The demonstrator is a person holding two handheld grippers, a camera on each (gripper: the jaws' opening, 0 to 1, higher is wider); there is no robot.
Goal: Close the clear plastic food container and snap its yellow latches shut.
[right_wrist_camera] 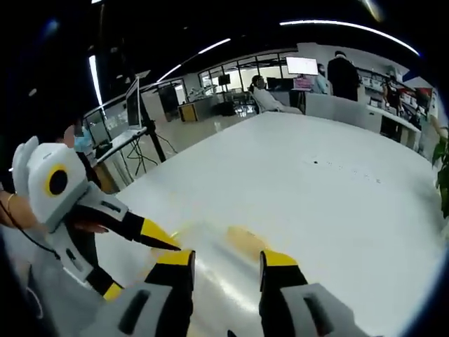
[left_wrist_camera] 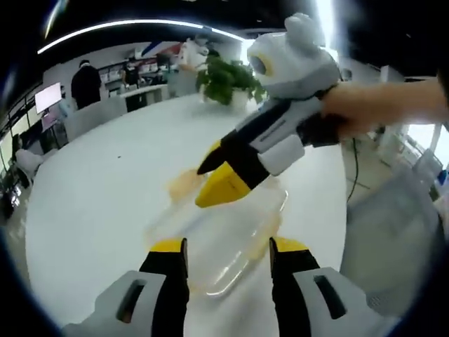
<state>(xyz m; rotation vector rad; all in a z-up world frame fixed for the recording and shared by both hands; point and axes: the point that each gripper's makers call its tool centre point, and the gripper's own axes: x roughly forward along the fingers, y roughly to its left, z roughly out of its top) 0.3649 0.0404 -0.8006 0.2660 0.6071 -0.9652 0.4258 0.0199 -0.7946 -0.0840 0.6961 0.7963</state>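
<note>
With the clear container (left_wrist_camera: 224, 242) lying on the white table (left_wrist_camera: 98, 196) between the spread, empty jaws of the left gripper (left_wrist_camera: 229, 254), the right gripper (left_wrist_camera: 228, 175), also gaping and empty, risks sliding the slick lid sideways if it presses off-centre.

White round table (left_wrist_camera: 91, 203) carries 1 clear plastic container (left_wrist_camera: 231, 239), lying just ahead of the left gripper's jaws; 1 potted plant (left_wrist_camera: 228, 83) stands far beyond.
</note>
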